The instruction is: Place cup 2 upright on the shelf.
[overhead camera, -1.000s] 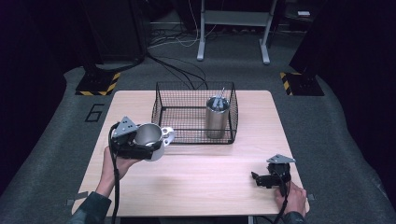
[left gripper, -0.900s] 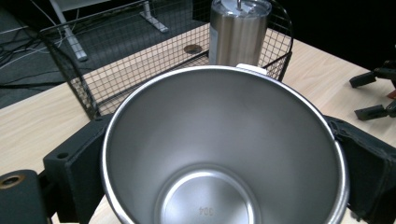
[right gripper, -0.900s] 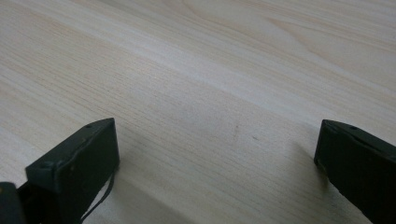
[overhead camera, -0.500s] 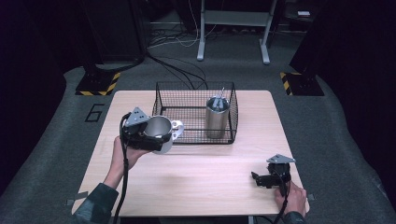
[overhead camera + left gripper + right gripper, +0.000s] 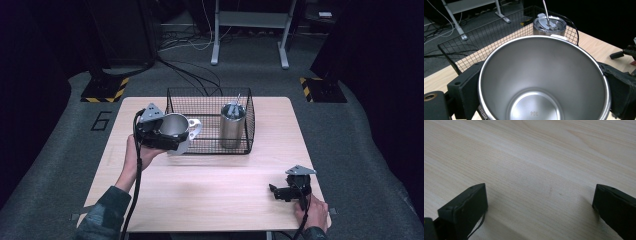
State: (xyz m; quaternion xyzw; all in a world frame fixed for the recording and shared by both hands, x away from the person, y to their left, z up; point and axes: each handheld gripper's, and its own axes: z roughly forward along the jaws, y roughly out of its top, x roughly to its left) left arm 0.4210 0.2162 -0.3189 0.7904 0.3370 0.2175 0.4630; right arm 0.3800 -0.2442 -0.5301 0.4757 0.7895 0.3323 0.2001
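Here the wooden table carries a wire basket with a lidded steel tumbler standing inside at its right end. The left gripper clamps an empty steel mug by its sides, raised at the basket's left wall (probably bound for the free space within). The right gripper rests near the table's front right corner, jaws spread and empty.
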